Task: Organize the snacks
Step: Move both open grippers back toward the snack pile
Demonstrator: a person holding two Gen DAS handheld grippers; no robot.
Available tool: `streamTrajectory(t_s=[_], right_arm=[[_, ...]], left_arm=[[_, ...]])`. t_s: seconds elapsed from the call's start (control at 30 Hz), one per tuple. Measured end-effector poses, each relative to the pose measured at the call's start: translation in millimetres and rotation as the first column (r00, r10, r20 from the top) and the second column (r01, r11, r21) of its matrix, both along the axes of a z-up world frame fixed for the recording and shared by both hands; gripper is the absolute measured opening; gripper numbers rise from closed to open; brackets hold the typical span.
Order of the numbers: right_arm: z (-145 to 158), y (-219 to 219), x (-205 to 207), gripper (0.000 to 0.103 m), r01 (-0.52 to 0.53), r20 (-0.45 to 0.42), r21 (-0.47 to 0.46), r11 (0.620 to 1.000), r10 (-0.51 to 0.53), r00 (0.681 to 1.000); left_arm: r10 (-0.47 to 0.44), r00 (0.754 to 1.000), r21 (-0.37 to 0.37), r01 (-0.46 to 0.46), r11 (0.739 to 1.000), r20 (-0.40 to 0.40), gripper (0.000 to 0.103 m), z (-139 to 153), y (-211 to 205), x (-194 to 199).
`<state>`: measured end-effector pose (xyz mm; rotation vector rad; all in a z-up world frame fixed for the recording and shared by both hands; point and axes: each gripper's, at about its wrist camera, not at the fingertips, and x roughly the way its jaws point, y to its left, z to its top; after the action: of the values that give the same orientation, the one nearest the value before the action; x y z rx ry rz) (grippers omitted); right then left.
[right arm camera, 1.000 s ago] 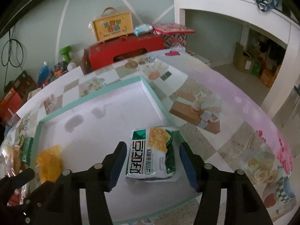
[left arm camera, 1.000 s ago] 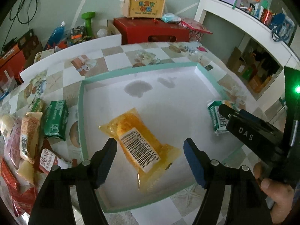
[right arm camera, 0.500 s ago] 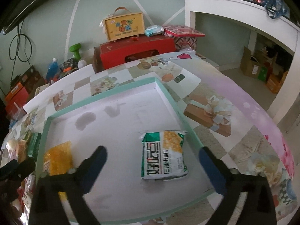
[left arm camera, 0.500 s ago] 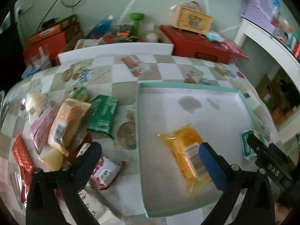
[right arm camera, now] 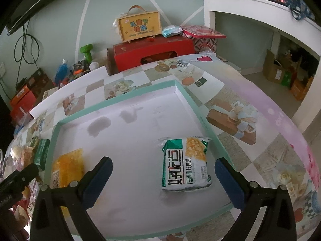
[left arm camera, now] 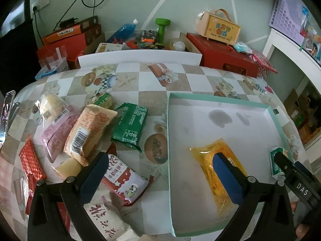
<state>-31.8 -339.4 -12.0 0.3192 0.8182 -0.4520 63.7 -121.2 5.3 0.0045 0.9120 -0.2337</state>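
While both tools stand with their jaws spread wide and nothing between the pads, two snacks lie inside the shallow white tray with the mint-green rim (right arm camera: 112, 102), which sits on the table covered with a checkered printed cloth (left arm camera: 152, 80). The left gripper (left arm camera: 160, 177) has just been opening its jaws; it now hangs over the left wall of the tray, one blue pad above the loose packets on the cloth and the other above the yellow packet (left arm camera: 208, 160). This yellow packet lies flat near the front left corner of the tray, barcode side up. The right gripper (right arm camera: 163, 182) has also just been opening, and the green and white packet (right arm camera: 185, 163) lies flat on the tray floor between its fingers, touched by neither pad, close to the right wall of the tray. Outside the tray, toward the left edge of the table, a heap of snacks waits on the cloth: a dark green packet (left arm camera: 130, 126), an orange packet with a barcode (left arm camera: 88, 132), a pink packet (left arm camera: 56, 136), a red and white packet (left arm camera: 124, 180) and a red patterned packet (left arm camera: 30, 164). Behind the far edge of the table stand a red box (right arm camera: 154, 50) and a small wooden case with a handle (right arm camera: 138, 26).
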Motion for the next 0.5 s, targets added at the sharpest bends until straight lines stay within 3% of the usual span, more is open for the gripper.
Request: streamTrajectory(t_s=[0.23, 0.5], right_arm=[[8.4, 9.7, 0.9, 0.103, -0.022, 0.027, -0.003, 1.000, 0.022, 0.999], [29.9, 46.3, 7.2, 0.103, -0.121, 0.153, 0.067, 0.990, 0.110, 0.982]], left_arm=[[0.004, 1.000, -0.039, -0.004, 0.999, -0.001, 0.103, 8.8, 14.8, -2.9], [0.041, 0.999, -0.074, -0.043, 0.996, -0.020, 0.103, 19.0, 45.7, -6.9]])
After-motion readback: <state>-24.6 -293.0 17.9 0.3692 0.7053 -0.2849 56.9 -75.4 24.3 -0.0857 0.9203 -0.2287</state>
